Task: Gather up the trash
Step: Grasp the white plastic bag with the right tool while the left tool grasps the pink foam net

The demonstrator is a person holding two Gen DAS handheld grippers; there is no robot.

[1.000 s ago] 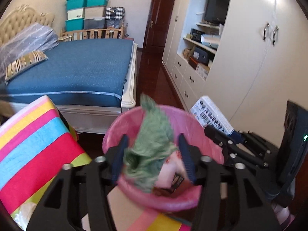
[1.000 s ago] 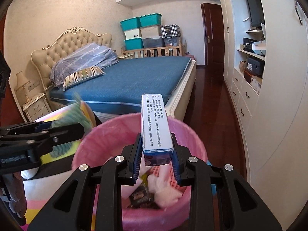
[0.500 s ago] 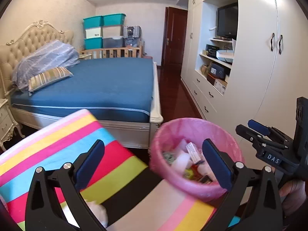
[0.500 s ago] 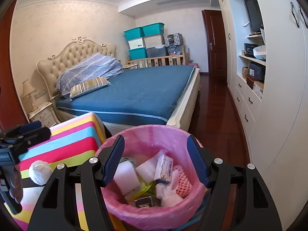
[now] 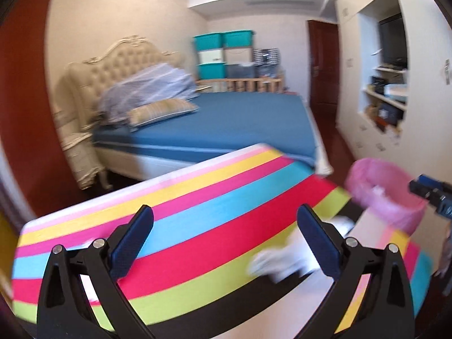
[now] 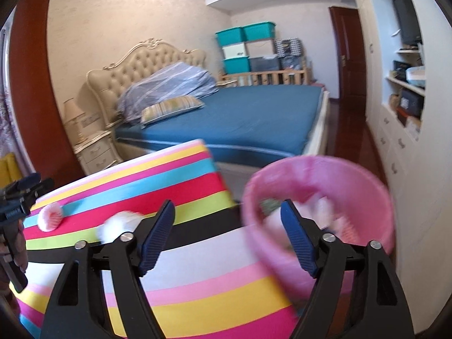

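A pink-lined trash bin [image 6: 364,195] stands beside the table with the striped cloth [image 6: 169,169] and holds several pieces of trash. My right gripper [image 6: 227,212] hovers over the table's edge, just left of the bin. Its jaws are opening and nothing is between them. On the cloth lie a white crumpled wad [image 6: 118,224] and a pink-and-white foam net [image 6: 50,216]. My left gripper [image 5: 223,220] is wide open and empty above the striped cloth [image 5: 226,186]. A blurred white wad [image 5: 282,260] lies by its right finger. The bin [image 5: 395,214] sits off to its right.
A blue bed [image 6: 254,118] with pillows stands behind the table, with a nightstand [image 6: 96,152] at its left. White wardrobes and shelves [image 6: 406,107] line the right wall. Dark wooden floor [image 6: 347,135] runs between bed and wardrobes. Storage boxes [image 6: 243,48] are stacked at the far wall.
The left gripper let the green wad fall into the bin, opened wide and swung left over the table. The right gripper released the white box into the bin and also swung left.
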